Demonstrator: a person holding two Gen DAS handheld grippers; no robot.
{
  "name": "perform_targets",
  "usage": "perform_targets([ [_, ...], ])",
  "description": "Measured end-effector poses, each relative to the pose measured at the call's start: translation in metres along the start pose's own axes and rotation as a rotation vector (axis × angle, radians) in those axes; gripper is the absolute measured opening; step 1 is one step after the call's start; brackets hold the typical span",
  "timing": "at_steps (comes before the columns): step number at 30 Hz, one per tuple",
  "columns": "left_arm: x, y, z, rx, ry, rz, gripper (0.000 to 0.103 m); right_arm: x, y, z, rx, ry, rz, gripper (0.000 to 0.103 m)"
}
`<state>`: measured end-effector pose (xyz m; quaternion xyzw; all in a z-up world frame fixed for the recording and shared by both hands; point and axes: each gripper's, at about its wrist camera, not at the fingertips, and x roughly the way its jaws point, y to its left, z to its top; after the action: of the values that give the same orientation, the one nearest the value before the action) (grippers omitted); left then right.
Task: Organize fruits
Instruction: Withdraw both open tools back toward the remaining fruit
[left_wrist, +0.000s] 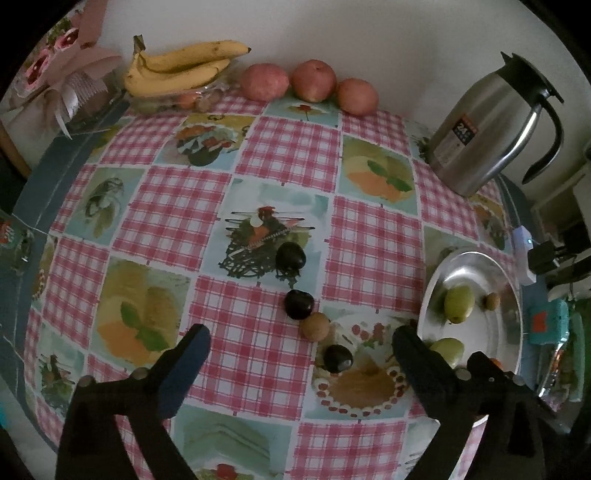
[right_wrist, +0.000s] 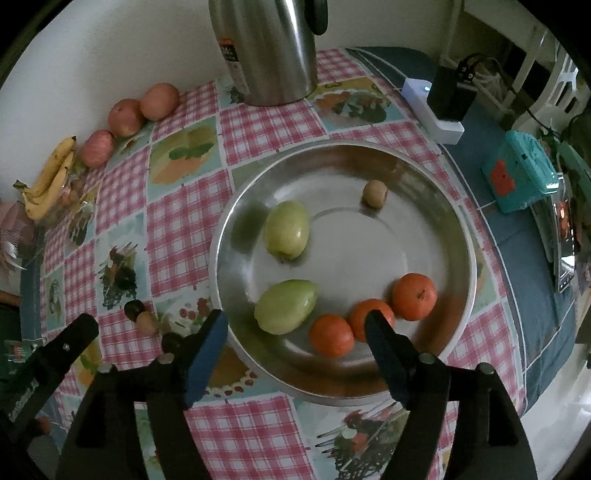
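Your left gripper (left_wrist: 301, 341) hangs spread wide over the cloth with nothing in it, and your right gripper (right_wrist: 295, 325) is also spread and empty, poised over the near rim of the plate (right_wrist: 458, 206). The plate already holds two green fruits (right_wrist: 287, 229), three oranges (right_wrist: 414, 296) and one small brown fruit (right_wrist: 375, 194), so sorting looks about half done. Left on the cloth, just beside the plate, are three dark plums (left_wrist: 299, 304) and a brown fruit (left_wrist: 314, 325) touching the middle one. By the wall, three apples (left_wrist: 314, 80) and the bananas (left_wrist: 181, 70) remain; whether they belong on the plate I can't tell.
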<state>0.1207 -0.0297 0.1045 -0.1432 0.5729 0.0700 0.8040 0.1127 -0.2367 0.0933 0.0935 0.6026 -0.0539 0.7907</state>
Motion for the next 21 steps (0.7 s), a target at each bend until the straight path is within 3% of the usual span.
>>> perform_targets([
  [4, 0.000, 0.001, 0.000, 0.008, -0.013, 0.019, 0.103, 0.001, 0.000, 0.000, -0.001, -0.005, 0.003, 0.088],
  [13, -0.003, -0.001, -0.001, 0.031, -0.046, 0.052, 0.103, -0.001, 0.001, 0.001, 0.000, -0.033, 0.031, 0.088],
  [21, -0.009, -0.001, 0.000, 0.042, -0.088, 0.055, 0.103, -0.011, 0.005, 0.003, -0.027, -0.117, 0.068, 0.089],
])
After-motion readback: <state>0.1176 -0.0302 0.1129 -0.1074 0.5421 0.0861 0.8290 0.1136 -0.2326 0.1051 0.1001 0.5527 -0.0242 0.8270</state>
